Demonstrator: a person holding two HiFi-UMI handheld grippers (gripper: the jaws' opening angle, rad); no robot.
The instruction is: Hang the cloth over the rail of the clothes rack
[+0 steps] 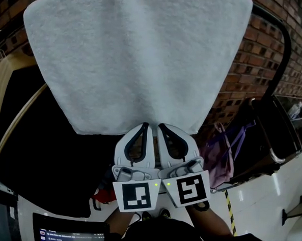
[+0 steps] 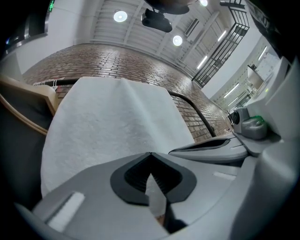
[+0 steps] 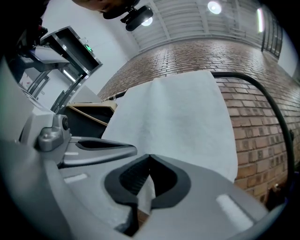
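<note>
A white cloth [image 1: 134, 60] hangs spread wide from the top of the head view, in front of the brick wall. The black rail [image 1: 284, 46] curves down on its right. My left gripper [image 1: 145, 126] and right gripper [image 1: 160, 126] sit side by side, both shut on the cloth's lower edge. In the left gripper view the cloth [image 2: 112, 126] fans upward from my left gripper [image 2: 151, 154], a strip of it pinched between the dark pads. The right gripper view shows the same: the cloth [image 3: 178, 117] is nipped in my right gripper [image 3: 150, 156], with the rail [image 3: 265, 96] beyond.
A wooden hanger [image 1: 2, 98] carrying a black garment [image 1: 46, 157] hangs close on the left. A purple fabric item [image 1: 222, 157] hangs low on the right near a dark cart frame [image 1: 265, 134]. A screen [image 1: 70, 236] sits at the bottom left. The brick wall [image 1: 246, 72] is right behind.
</note>
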